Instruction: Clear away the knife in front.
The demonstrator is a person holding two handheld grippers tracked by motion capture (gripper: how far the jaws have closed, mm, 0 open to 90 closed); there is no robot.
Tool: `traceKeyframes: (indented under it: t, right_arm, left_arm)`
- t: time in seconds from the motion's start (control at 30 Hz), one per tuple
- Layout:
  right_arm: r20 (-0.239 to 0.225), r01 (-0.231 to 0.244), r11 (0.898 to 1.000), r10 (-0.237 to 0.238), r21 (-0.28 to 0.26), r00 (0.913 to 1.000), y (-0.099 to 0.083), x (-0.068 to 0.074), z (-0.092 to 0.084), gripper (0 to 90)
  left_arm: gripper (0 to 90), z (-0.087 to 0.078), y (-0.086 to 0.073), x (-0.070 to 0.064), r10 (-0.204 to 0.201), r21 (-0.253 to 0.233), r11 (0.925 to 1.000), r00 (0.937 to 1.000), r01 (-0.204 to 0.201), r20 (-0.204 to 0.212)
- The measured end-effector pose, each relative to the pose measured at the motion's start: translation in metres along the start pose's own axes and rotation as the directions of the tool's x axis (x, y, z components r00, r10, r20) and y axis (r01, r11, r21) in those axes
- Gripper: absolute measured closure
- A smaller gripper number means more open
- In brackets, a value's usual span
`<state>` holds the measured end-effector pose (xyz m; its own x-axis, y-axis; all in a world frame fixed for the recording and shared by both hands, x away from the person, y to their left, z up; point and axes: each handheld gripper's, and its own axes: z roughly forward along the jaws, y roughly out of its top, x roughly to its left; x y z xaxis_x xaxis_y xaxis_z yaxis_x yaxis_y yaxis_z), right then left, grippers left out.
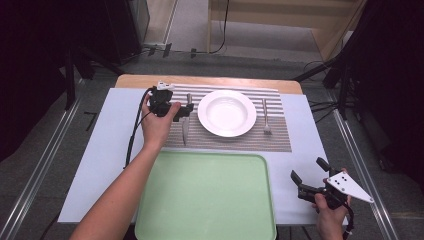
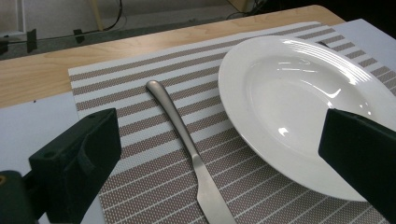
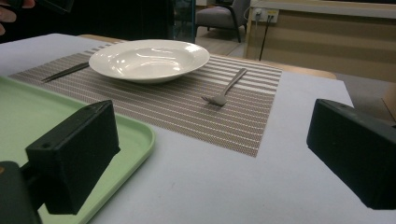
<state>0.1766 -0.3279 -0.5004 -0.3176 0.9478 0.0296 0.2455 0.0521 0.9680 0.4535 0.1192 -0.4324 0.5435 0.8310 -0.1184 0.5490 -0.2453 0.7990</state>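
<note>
Knife: slim silver metal table knife (image 2: 187, 140) lies flat on the striped brown-and-white woven placemat (image 2: 154, 177), just left of the round white ceramic deep plate (image 2: 299, 107), not touching it.
Knife axis: in high view the knife (image 1: 185, 125) runs front-to-back w/ the surface; rounded handle end points to the far edge, blade tip points toward the person & the tray.
Left gripper: black two-jaw left gripper (image 1: 181, 112) held by the left hand (image 1: 157, 125), low over the knife, about mid-length.
Left jaws: wide apart; in left gripper view one sits each side of the knife, nothing between them is gripped, no contact w/ knife or plate that I can see.
Right gripper: black right gripper (image 1: 307, 175) w/ grey three-cornered plate, in the right hand (image 1: 330, 207) at the near right corner, well apart from the placemat.
Right jaws: wide open, empty, hanging over bare surface.
Fork: silver metal fork (image 3: 226, 88) on the placemat right of the plate, tines toward the person.
Tray: pale green plastic rectangular tray (image 1: 205, 200), empty, near edge, just in front of the placemat.
Surface: light blue-white sheet over a wooden-edged table surface (image 1: 105, 150).
Room: grey floor w/ metal rails, dark stands & cables either side, pale wood furniture at the back.
</note>
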Motion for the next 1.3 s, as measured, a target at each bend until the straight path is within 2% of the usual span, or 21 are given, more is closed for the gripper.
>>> traceKeyframes:
  t: [0.13, 0.23, 0.33, 0.4, 0.5, 0.53, 0.63, 0.73, 0.77, 0.83, 1.07, 1.1, 1.13, 1.2, 1.23, 1.27, 1.3]
  right_arm:
    - [0.000, 0.009, 1.000, -0.009, 0.001, 1.0000, 0.000, 0.000, 0.000, 1.0]
    - [0.000, 0.010, 1.000, -0.010, 0.003, 1.0000, 0.000, 0.000, 0.001, 1.0]
    - [0.000, 0.011, 1.000, -0.011, 0.004, 0.9999, 0.000, 0.000, 0.001, 1.0]
    - [0.000, 0.010, 1.000, -0.010, 0.005, 1.0000, 0.000, 0.000, 0.001, 1.0]
    - [0.000, 0.014, 1.000, -0.014, 0.003, 0.9999, 0.000, -0.001, 0.001, 1.0]
    - [0.003, 0.013, 1.000, -0.013, 0.004, 0.9999, 0.000, -0.001, 0.001, 1.0]
    - [0.001, 0.005, 1.000, -0.005, 0.009, 1.0000, 0.000, 0.000, 0.001, 1.0]
    - [0.001, 0.004, 1.000, -0.004, 0.009, 1.0000, 0.000, 0.000, 0.000, 1.0]
    - [0.001, 0.005, 1.000, -0.005, 0.009, 1.0000, 0.000, -0.001, 0.001, 1.0]
    - [0.002, 0.003, 1.000, -0.003, 0.008, 1.0000, 0.000, -0.001, 0.001, 1.0]
    - [0.004, 0.010, 1.000, -0.010, 0.007, 0.9999, 0.000, -0.002, 0.001, 1.0]
    - [0.003, 0.009, 1.000, -0.009, 0.007, 1.0000, 0.000, -0.002, 0.001, 1.0]
    - [0.004, 0.010, 1.000, -0.010, 0.008, 0.9999, 0.000, -0.002, 0.001, 1.0]
    - [0.004, 0.013, 1.000, -0.013, 0.008, 0.9999, 0.000, -0.002, 0.001, 1.0]
    - [0.003, 0.003, 1.000, -0.004, 0.013, 1.0000, 0.000, -0.002, 0.001, 1.0]
    - [0.004, 0.003, 1.000, -0.003, 0.013, 1.0000, 0.000, -0.001, 0.001, 1.0]
    - [0.004, 0.003, 1.000, -0.003, 0.015, 1.0000, 0.000, -0.001, 0.002, 1.0]
  left_arm:
    - [0.1, 0.008, 0.004, 0.001, -0.012, 0.033, 0.9994, 0.9999, 0.012, -0.012]
    - [1.7, 0.016, 0.008, 0.004, -0.025, 0.079, 0.9965, 0.9993, 0.027, -0.027]
    - [2.0, 0.020, 0.009, 0.005, -0.035, 0.096, 0.9947, 0.9991, 0.037, -0.022]
    - [5.3, 0.024, 0.011, 0.006, -0.040, 0.106, 0.9934, 0.9987, 0.043, -0.031]
    - [8.0, 0.033, 0.013, 0.007, -0.056, 0.157, 0.9857, 0.9978, 0.061, -0.036]
    - [11.2, 0.033, 0.013, 0.007, -0.056, 0.157, 0.9857, 0.9978, 0.061, -0.036]
    - [13.3, 0.037, 0.015, 0.009, -0.071, 0.173, 0.9818, 0.9967, 0.077, -0.039]
    - [13.4, 0.043, 0.016, 0.009, -0.089, 0.215, 0.9720, 0.9954, 0.095, -0.034]
    - [18.9, 0.045, 0.017, 0.009, -0.088, 0.221, 0.9702, 0.9945, 0.099, -0.056]
    - [20.4, 0.047, 0.017, 0.008, -0.103, 0.229, 0.9661, 0.9915, 0.119, -0.079]
    - [24.7, 0.053, 0.017, 0.013, -0.137, 0.287, 0.9452, 0.9871, 0.155, -0.082]
    - [33.3, 0.054, 0.017, 0.013, -0.138, 0.289, 0.9449, 0.9877, 0.153, -0.073]
    - [34.6, 0.055, 0.016, 0.014, -0.135, 0.307, 0.9401, 0.9887, 0.149, -0.065]
    - [34.7, 0.056, 0.016, 0.014, -0.136, 0.312, 0.9376, 0.9879, 0.153, -0.075]
    - [36.1, 0.057, 0.015, 0.016, -0.137, 0.331, 0.9305, 0.9872, 0.157, -0.083]
    - [37.0, 0.057, 0.015, 0.016, -0.137, 0.331, 0.9305, 0.9872, 0.157, -0.083]
    - [38.6, 0.060, 0.014, 0.016, -0.139, 0.347, 0.9235, 0.9856, 0.164, -0.097]
